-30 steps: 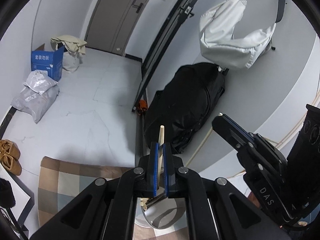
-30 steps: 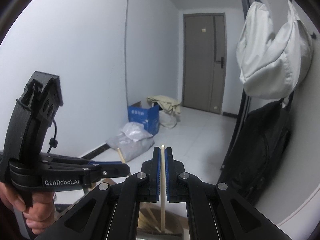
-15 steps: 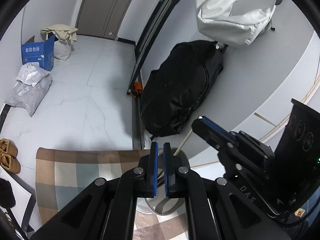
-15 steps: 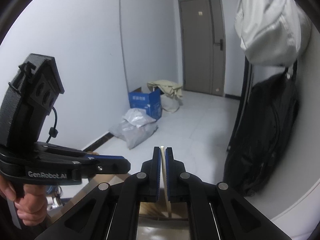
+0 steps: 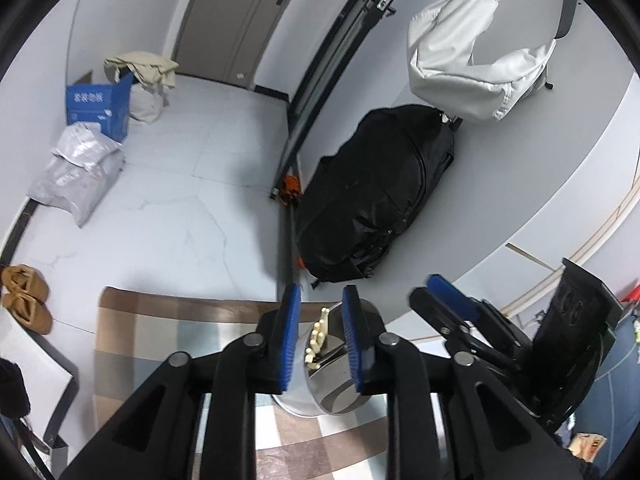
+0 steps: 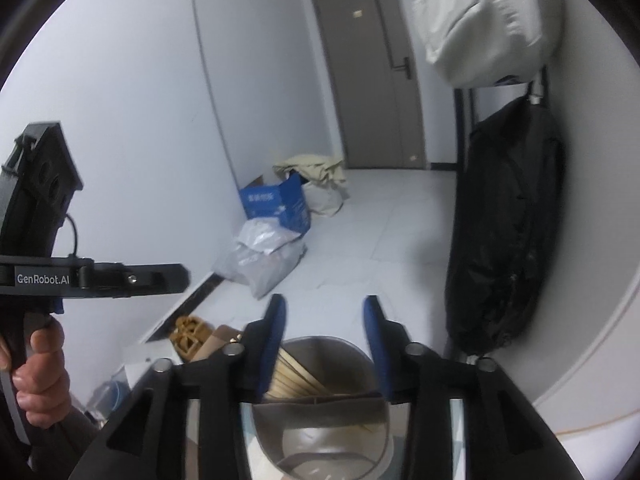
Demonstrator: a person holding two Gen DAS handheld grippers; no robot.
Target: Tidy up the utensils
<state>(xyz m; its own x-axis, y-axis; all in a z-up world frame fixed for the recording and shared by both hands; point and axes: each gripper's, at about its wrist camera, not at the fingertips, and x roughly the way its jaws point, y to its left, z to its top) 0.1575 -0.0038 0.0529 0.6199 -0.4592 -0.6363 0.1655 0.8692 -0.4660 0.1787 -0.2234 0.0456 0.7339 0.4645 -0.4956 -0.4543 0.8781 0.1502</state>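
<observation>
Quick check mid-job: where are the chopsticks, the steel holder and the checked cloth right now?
chopsticks [image 5: 318, 336], left wrist view, on the pale tips.
steel holder [image 6: 340, 346], right wrist view, on the far inner wall.
checked cloth [image 5: 168, 332], left wrist view, on a bare patch left of the jaws.

Both fisheye views are evenly lit by soft, cool indoor light, with black vignetting in the corners. Straight lines bow strongly toward the edges. A soft shadow falls on the pale floor [image 5: 168, 184] beside the black bag [image 5: 376, 196]. The right view is slightly blurred; the door [image 6: 372, 76] looks soft.
</observation>
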